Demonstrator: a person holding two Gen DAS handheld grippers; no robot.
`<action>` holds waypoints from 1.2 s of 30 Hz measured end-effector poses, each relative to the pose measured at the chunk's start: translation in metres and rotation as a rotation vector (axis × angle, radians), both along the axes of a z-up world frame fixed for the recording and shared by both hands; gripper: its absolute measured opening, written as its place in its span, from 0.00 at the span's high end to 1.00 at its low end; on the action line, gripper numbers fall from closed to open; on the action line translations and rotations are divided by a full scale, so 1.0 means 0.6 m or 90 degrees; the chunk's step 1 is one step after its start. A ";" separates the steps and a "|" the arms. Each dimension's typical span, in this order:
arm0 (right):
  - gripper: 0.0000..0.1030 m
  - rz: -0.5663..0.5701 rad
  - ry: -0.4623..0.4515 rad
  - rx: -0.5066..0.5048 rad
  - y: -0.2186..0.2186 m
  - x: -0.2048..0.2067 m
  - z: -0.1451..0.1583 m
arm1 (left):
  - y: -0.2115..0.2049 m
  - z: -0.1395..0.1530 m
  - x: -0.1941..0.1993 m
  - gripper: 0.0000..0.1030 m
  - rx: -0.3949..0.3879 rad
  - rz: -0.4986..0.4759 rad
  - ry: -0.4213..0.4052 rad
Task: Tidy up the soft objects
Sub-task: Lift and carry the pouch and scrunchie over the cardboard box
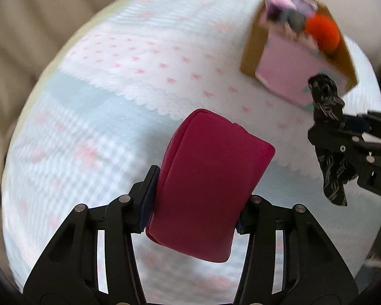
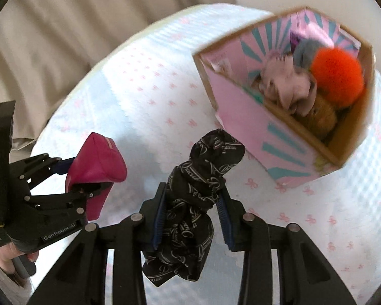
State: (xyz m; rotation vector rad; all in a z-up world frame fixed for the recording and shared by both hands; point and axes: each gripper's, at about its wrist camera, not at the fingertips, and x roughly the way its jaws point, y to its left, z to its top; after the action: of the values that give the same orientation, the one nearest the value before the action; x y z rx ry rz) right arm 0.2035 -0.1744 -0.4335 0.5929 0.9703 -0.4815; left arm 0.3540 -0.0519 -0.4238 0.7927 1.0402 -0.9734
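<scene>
right up against my left camera is the magenta pouch (image 1: 205,185), squeezed between the pads of my left gripper (image 1: 193,200) and hanging clear of the table (image 1: 89,117). my right gripper (image 2: 190,211) is clamped down tight on a black scarf (image 2: 190,203) with white script printed all over it, bunched up with one end poking out past the fingertips and the other dangling below. seen from the left cam, that scarf sits out at about 3 o'clock. the cardboard box (image 2: 243,106), pink with teal rays, stands on the bow-print tablecloth around 1 o'clock, well apart from both grippers. an orange pom-pom (image 2: 337,76) sits on top of the other soft stuff in it, kinda blurry. beige curtain (image 2: 76,25) behind the table.
</scene>
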 end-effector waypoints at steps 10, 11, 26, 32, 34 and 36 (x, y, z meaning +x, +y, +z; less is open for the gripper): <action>0.67 0.113 -0.033 -0.051 0.037 -0.046 0.200 | 0.068 0.201 -0.073 0.57 -0.099 0.223 -0.006; 0.67 0.127 -0.038 -0.059 0.042 -0.055 0.222 | 0.073 0.223 -0.084 0.57 -0.107 0.243 -0.012; 0.67 0.347 -0.076 -0.104 0.046 -0.154 0.412 | 0.128 0.431 -0.261 0.56 -0.216 0.552 -0.039; 0.67 0.399 -0.095 -0.102 -0.010 -0.175 0.438 | 0.080 0.438 -0.318 0.56 -0.224 0.617 -0.031; 0.67 0.410 -0.099 -0.105 -0.032 -0.177 0.444 | 0.052 0.439 -0.328 0.56 -0.222 0.623 -0.036; 0.67 0.422 -0.103 -0.109 -0.060 -0.179 0.449 | 0.021 0.441 -0.336 0.56 -0.226 0.628 -0.038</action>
State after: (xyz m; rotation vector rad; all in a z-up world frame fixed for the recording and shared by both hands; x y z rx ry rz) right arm 0.0960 -0.2104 -0.1642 0.1297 0.8979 0.0758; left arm 0.1522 -0.0395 -0.1595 -0.0339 0.9939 -0.2535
